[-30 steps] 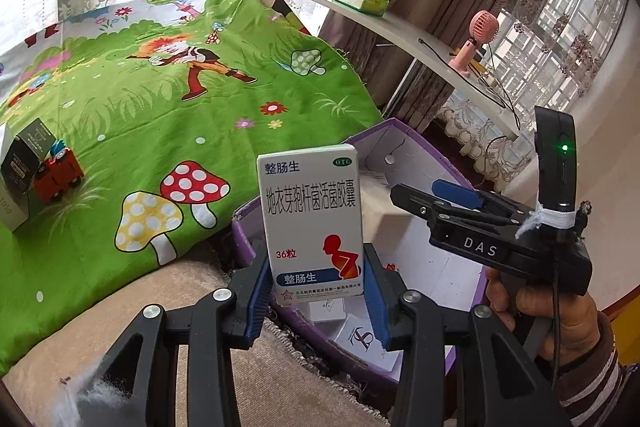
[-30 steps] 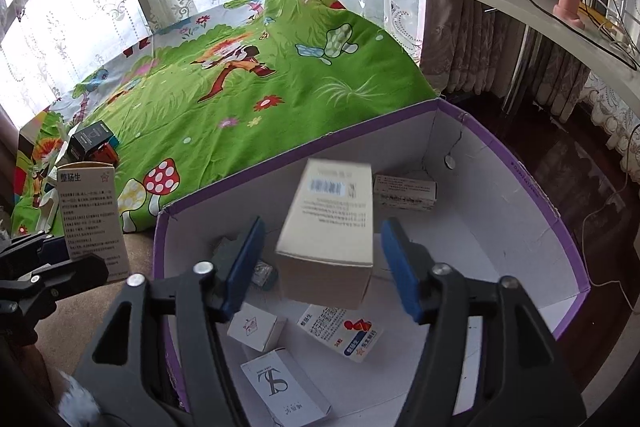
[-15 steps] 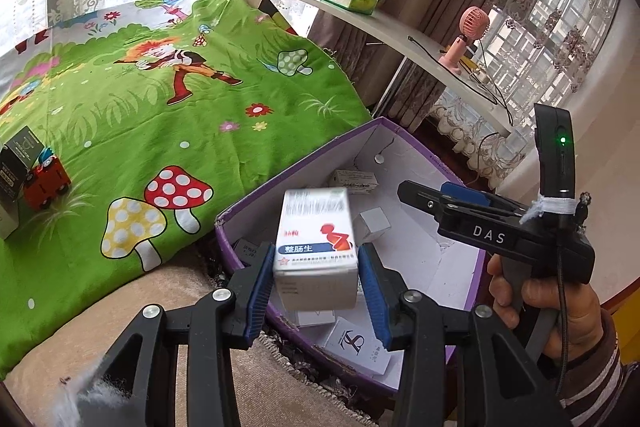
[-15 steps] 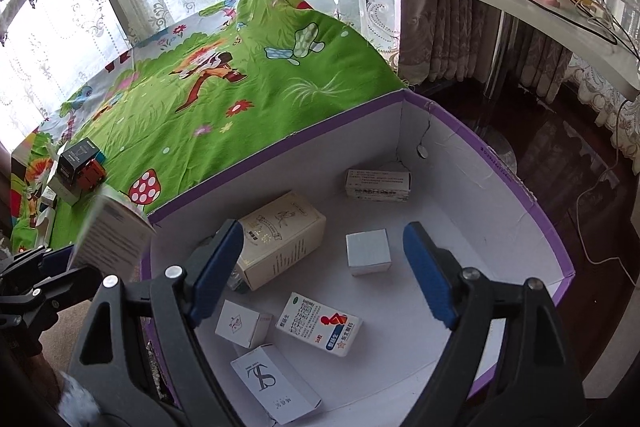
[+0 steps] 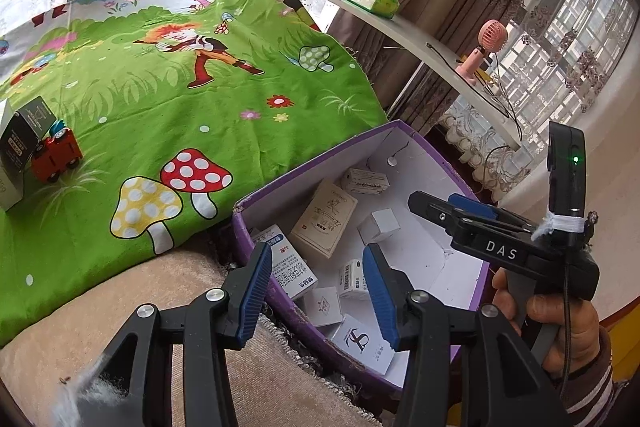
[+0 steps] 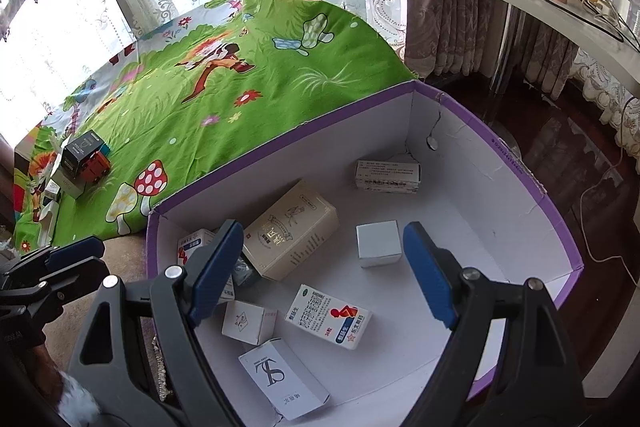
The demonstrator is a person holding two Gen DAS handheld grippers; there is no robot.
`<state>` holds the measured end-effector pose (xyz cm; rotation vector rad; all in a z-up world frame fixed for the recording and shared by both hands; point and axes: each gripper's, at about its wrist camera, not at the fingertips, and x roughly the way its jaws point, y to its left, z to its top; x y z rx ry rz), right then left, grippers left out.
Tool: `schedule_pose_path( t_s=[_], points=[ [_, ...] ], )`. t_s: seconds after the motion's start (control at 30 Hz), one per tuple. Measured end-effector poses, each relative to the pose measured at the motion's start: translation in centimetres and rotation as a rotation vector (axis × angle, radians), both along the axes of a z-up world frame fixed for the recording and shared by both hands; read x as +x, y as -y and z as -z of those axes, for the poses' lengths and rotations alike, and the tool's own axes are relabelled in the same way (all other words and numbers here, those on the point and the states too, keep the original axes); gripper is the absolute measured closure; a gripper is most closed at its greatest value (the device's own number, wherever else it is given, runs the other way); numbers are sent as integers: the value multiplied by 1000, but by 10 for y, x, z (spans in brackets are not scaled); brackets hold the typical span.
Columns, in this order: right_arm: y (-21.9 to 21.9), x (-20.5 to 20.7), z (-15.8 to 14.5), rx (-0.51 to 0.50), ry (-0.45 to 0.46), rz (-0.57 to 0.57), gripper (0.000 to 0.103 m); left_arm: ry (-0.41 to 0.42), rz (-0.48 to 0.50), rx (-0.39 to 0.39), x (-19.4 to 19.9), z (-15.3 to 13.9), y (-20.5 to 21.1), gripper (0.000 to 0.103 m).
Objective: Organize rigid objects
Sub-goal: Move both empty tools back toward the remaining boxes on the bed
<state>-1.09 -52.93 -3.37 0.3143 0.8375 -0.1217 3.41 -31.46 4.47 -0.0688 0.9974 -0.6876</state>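
Both tools empty over the purple box

The left tool (image 5: 316, 291) and the right tool (image 6: 322, 271) hang with jaws apart above the purple box (image 6: 532, 183), where several cartons lie loose; next comes fetching the dark carton (image 5: 24, 131) and what looks like a red toy (image 5: 56, 155) left on the bed (image 5: 224, 107)

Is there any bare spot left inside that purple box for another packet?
Yes: the purple box has bare white floor along its right wall, beyond the small white cube. The left corner is crowded around the beige carton and medicine packets.
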Motion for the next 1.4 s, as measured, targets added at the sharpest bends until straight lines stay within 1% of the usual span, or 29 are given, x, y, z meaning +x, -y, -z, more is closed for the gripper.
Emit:
schedule_pose_path(
  t_s=[0.13,0.3,0.6,0.9,1.03,1.17,1.4],
  points=[
    [-11,1,-2,0,0,-26,19,-3,-40,-19,0,0,-11,54],
    [-36,5,-6,0,4,-79,19,-9,-123,-35,4,0,-38,54],
    [-104,10,-18,9,23,-235,19,-29,-292,-76,7,3,-98,54],
    [-168,15,-22,16,15,-368,19,-11,-434,-76,2,6,-153,54],
    [-196,17,-23,2,17,-422,17,-10,-496,-70,-2,9,-176,54],
    [-220,21,-20,-34,13,-468,17,-13,-558,-61,-5,13,-199,54],
    [-239,20,-11,-122,0,-493,17,-24,-628,-70,-7,18,-227,54]
  ],
)
